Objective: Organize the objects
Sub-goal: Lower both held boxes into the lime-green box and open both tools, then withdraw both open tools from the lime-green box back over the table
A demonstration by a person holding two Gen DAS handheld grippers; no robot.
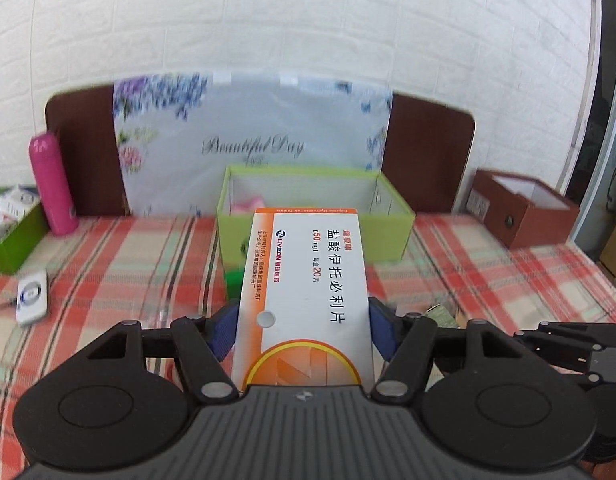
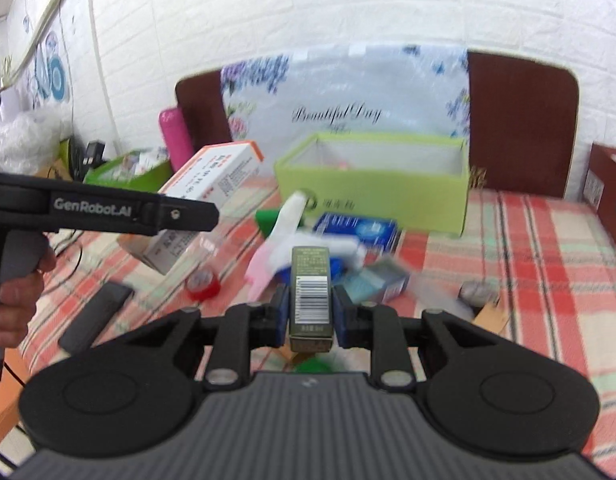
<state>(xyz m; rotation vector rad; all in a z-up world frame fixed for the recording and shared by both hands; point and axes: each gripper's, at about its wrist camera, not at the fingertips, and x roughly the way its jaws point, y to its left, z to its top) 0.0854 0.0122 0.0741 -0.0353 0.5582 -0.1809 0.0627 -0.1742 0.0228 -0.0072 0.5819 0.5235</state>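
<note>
Left wrist view: the left gripper (image 1: pixel 303 328) pinches a white-and-orange medicine box (image 1: pixel 303 280) between blue fingers (image 1: pixel 382 332), held above the plaid desk (image 1: pixel 488 280) before a green box (image 1: pixel 388 232).

Right wrist view: the right gripper (image 2: pixel 310 312) clamps a small olive carton (image 2: pixel 310 300) above the desk's clutter; the green box (image 2: pixel 372 200) sits beyond.

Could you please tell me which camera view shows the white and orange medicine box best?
The left wrist view: the medicine box fills the centre, its printed face sharp between the left gripper jaws. The right wrist view shows it smaller, blurred, partly behind that gripper.
</note>
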